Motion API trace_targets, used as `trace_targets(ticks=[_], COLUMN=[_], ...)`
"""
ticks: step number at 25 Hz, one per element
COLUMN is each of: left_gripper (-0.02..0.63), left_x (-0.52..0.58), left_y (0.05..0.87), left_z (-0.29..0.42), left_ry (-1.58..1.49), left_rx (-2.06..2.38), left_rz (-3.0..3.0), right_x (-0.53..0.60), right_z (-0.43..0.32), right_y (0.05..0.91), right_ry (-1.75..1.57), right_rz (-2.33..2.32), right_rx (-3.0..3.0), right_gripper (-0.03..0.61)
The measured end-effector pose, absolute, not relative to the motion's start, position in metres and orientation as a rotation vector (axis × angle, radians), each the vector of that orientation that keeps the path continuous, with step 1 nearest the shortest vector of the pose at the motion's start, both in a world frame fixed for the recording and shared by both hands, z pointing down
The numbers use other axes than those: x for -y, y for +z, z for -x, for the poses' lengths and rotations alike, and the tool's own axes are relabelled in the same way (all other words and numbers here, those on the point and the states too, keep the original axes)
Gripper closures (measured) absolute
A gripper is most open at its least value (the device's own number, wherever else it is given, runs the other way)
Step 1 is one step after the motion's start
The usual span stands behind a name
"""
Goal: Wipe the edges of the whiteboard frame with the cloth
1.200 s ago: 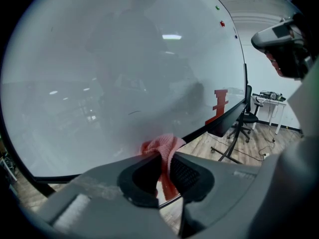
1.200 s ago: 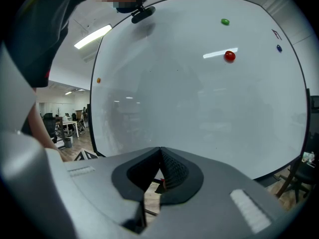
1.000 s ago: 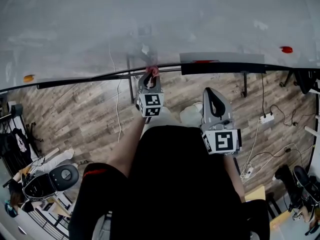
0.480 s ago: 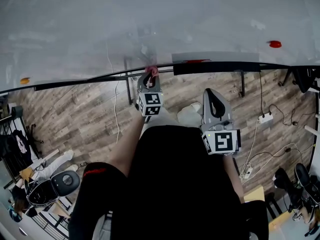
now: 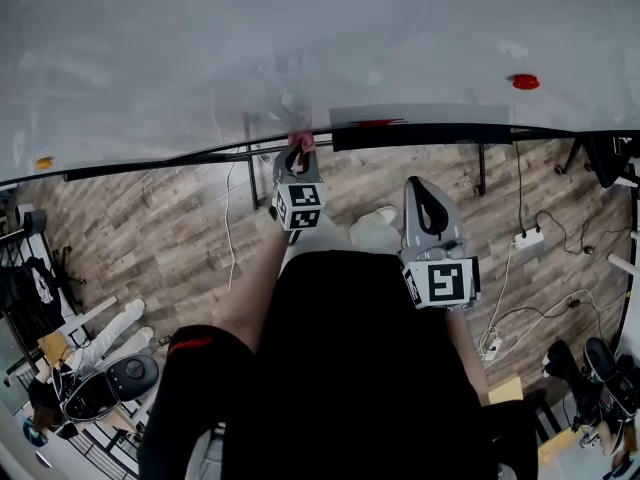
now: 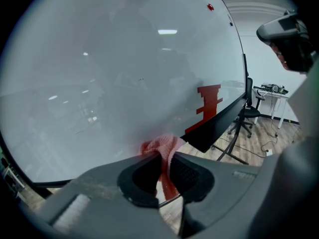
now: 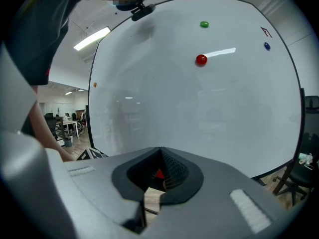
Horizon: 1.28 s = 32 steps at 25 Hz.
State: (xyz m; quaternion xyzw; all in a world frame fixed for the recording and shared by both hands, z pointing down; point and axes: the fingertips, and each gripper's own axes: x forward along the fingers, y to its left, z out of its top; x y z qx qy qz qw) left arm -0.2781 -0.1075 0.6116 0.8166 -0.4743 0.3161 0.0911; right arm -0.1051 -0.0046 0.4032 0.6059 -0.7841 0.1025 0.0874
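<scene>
Since the earlier frames, the red magnet [image 5: 524,82] and the dark tray [image 5: 420,135] are displaced leftward in the head view. The tray's left end is thus brought closer to the left gripper [image 5: 298,148], whose place in that view is almost unchanged.

The pink-red cloth [image 6: 164,147] is held in the left gripper, whose jaws are closed narrowly on it, so that a bunched fold stands out beyond the tips. The cloth is laid against the lower frame edge [image 5: 150,161] of the whiteboard [image 5: 300,38], just left of the dark tray; a red mark [image 6: 209,101] is seen on the board above that tray.

The right gripper [image 5: 428,190] is held lower in the head view, well apart from the frame and over the wooden floor [image 5: 150,238]. In the right gripper view its jaws are seen brought together at the tips, and nothing is gripped between them.

An orange magnet [image 5: 43,163] is seen near the board's left end. A green magnet [image 7: 204,24] and a blue magnet [image 7: 267,46] are seen on the board in the right gripper view, the green one directly above the red one.
</scene>
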Motion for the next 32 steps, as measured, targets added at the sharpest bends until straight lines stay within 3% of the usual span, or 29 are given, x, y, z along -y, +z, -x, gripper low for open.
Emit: trace_targets(ticks=[21,32], left_gripper=[0.572,0.571], left_x=[0.114,0.114], left_y=[0.617,0.616], left_z=[0.236,0.235], left_ry=[0.939,0.959], left_rx=[1.509,1.464], left_rz=[-2.338,-2.347], right_x=[-0.014,-0.012], right_z=[0.046,0.06], right_y=[0.43,0.431], right_ry=[0.345,0.333], right_rz=[-1.687,-1.65], right_rx=[2.376,2.395], right_gripper=[0.577,0.577])
